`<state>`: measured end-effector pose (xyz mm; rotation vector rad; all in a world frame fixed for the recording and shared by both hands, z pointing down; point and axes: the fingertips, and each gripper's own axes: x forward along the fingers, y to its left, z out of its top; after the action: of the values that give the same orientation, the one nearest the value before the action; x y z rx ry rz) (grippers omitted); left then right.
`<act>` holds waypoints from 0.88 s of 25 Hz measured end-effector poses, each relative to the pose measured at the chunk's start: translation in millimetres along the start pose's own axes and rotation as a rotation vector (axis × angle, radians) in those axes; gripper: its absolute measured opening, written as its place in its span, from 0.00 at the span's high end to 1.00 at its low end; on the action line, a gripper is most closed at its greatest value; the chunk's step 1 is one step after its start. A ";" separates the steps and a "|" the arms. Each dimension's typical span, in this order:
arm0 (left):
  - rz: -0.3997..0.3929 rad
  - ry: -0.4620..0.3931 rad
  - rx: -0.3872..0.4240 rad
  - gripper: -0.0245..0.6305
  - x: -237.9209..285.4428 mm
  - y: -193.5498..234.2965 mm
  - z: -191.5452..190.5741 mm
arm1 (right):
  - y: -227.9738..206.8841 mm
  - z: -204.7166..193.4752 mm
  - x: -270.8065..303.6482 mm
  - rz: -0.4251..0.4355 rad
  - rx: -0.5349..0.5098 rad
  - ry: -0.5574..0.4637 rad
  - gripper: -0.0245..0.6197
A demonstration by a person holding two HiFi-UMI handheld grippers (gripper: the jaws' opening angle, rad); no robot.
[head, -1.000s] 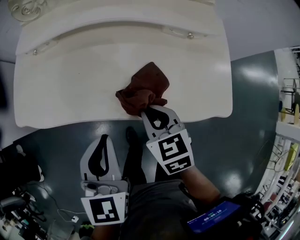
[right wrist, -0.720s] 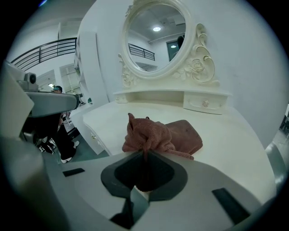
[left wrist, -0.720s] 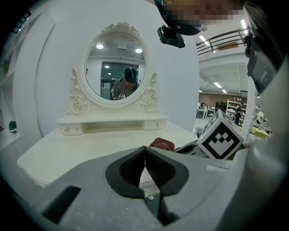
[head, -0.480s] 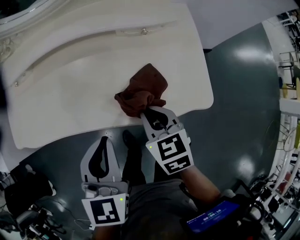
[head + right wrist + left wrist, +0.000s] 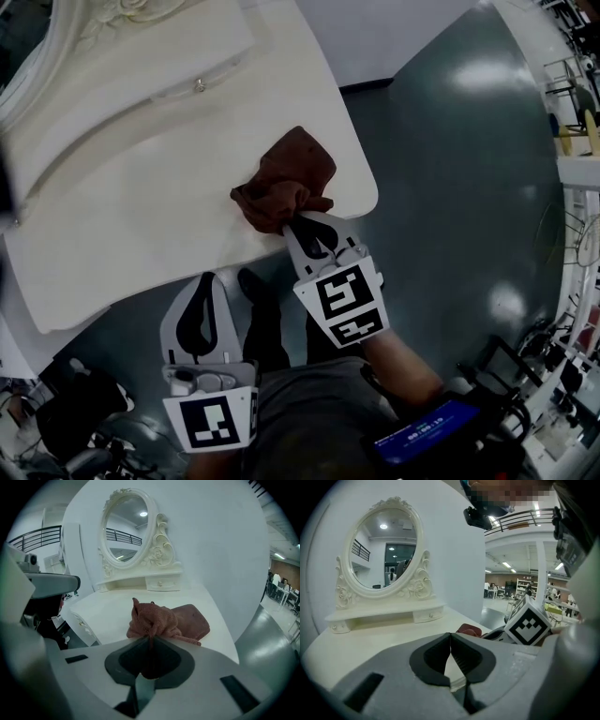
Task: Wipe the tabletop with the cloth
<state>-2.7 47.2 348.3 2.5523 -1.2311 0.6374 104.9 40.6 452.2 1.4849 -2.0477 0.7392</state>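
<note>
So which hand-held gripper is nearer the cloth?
Right. The right hand-held gripper is shut on the cloth; the left hand-held gripper hangs shut and empty off the tabletop, apart from it.

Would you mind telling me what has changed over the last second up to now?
The right gripper has dragged the cloth rightward along the front edge of the tabletop, so it now lies near the right corner. Unchanged: the right gripper stays shut on the bunched cloth; the left gripper stays shut and empty, off the tabletop.
</note>
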 end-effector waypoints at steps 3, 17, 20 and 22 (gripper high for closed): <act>-0.034 0.005 0.018 0.94 7.9 -16.3 7.8 | -16.6 -2.9 -11.9 -0.017 0.034 -0.005 0.91; -0.237 -0.022 0.118 0.94 103.6 -105.2 25.6 | -143.1 -37.7 -46.1 -0.199 0.208 -0.028 0.91; -0.289 0.002 0.141 0.94 112.8 -133.3 28.5 | -175.6 -46.2 -70.4 -0.270 0.233 -0.032 0.91; -0.319 -0.018 0.164 0.94 116.6 -152.4 38.9 | -195.1 -48.3 -91.4 -0.317 0.245 -0.045 0.91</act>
<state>192.2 46.6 366.6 2.8090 -0.7760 0.6663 321.1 86.0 452.2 1.9217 -1.7387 0.8535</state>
